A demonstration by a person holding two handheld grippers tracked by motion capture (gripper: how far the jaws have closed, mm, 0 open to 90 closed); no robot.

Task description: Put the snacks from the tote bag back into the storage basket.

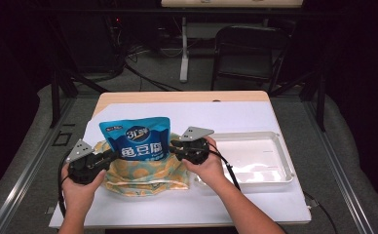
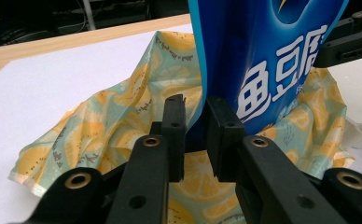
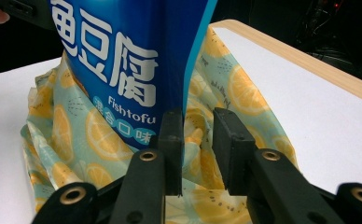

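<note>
Left gripper [image 1: 110,157]: held in the person's left hand [image 1: 82,183] near the desk's [image 1: 255,204] left edge, toward the front. Jaws point right, one either side of the left edge of the blue snack pouch; whether the pads press on it cannot be told.

Lemon-print bag [image 1: 143,173]: pale green fabric with yellow slices, crumpled on the white sheet left of the desk's centre. In the left gripper view its folds [image 2: 100,126] spread beneath and behind the jaws.

Blue snack pouch [image 1: 137,139]: stands upright in the bag's mouth, white lettering facing the front edge, upper half clear of the fabric. Lettering reads "Fishtofu" in the right gripper view [image 3: 118,56].

Right gripper [image 1: 173,147]: in the right hand [image 1: 206,163], just right of the pouch. Jaws apart, straddling bag fabric beside the pouch's right edge; grip cannot be told.

Clear plastic tray [image 1: 279,146]: lies flat toward the desk's right edge, just beside the right hand.
</note>
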